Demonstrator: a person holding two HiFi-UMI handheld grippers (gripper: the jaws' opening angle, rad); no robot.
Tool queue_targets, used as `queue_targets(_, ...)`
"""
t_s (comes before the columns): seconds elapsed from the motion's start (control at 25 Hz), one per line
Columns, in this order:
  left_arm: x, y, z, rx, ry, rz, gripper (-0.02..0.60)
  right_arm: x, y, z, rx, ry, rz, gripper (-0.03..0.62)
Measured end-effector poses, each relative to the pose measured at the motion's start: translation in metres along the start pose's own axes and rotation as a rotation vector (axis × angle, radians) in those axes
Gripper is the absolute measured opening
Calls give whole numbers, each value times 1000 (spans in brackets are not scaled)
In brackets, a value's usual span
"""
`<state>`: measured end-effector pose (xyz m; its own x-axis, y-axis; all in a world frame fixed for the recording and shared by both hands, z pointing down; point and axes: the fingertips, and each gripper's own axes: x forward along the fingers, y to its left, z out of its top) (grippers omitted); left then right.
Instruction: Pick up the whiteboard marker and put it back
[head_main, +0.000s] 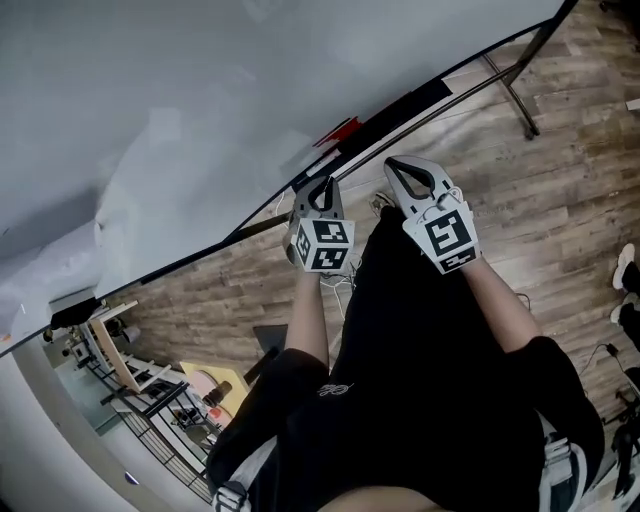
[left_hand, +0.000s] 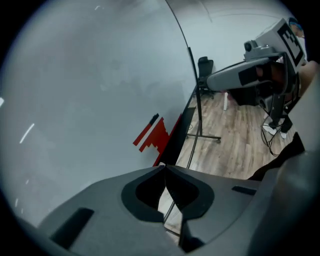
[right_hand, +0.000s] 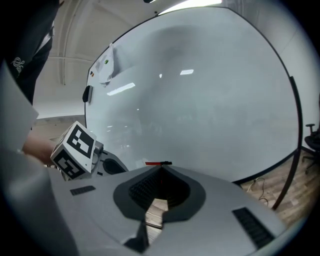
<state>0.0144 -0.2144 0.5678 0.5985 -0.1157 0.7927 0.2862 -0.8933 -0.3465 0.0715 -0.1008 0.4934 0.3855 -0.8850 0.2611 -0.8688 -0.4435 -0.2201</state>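
While both claws hang short of the whiteboard (head_main: 200, 100), the task sits at the approach step, with the pick-up not yet begun.

Item sought: whiteboard marker (left_hand: 146, 131), a slim red barrel with a dark cap, lying at the board's lower edge by the black ledge (head_main: 400, 108). Left claw (left_hand: 165, 168) and right claw (right_hand: 161, 168): grey moulded plastic with ribbed inner pads, tips pressed together, nothing between. Next move likely calls for spreading one claw, setting it across the barrel and closing gently, since a smooth round body may roll. Board glossy and pale; floor (head_main: 560, 120) wood-grain planks.
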Motion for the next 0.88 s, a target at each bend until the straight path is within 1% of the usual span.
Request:
queue_targets(0.12,19,6,-10,49,36,-23,8,15,1,-6,9,21,-12,3)
queue_targets(0.32,42,1,-35,71,105,-69,9,22,11,-18,12,49,-14,3)
queue_targets(0.6,60,21,-59,229,215,10,9,32,14,-19,11,64,-23,3)
queue_targets(0.68,64,23,-63,262,247,16,11,34,11,-19,14,64,-26,3)
queue_targets(0.72,66,23,-66,270,264,11,29,34,10,-20,16,64,-28,3)
queue_targets(0.76,69,22,-69,274,280,4,73,35,8,-20,17,64,-32,3)
queue_targets(0.8,71,22,-72,277,291,-1,87,34,6,-21,17,63,-37,3)
queue_targets(0.88,71,21,-73,287,301,3,87,31,5,-21,14,62,-48,3)
